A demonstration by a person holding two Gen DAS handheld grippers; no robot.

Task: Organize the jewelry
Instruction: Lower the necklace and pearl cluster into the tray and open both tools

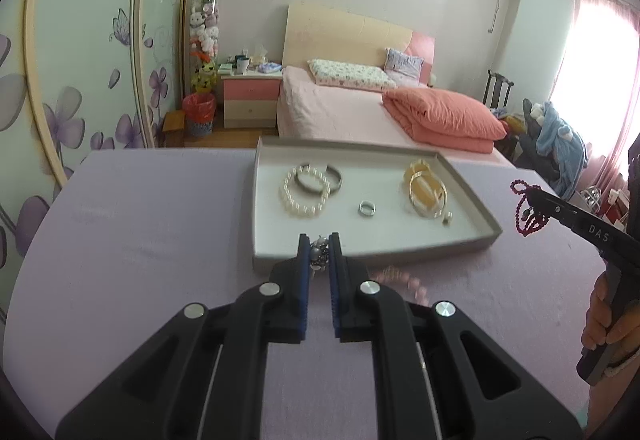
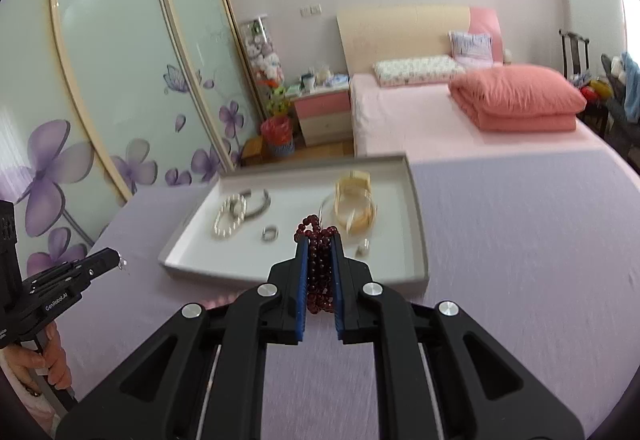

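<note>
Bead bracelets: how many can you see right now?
2, maybe more. White pearl bracelet lies in the tray, overlapping a silver bangle; dark red bead bracelet is clamped in the right gripper.

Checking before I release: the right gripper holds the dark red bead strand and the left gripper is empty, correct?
Not quite. The right gripper does hold the dark red bead strand, but the left gripper is not empty: the left wrist view shows it shut on a small silvery beaded piece, near the grey tray's front rim.

Dark red bead strand point(image 2: 319, 266) between jaws
</note>
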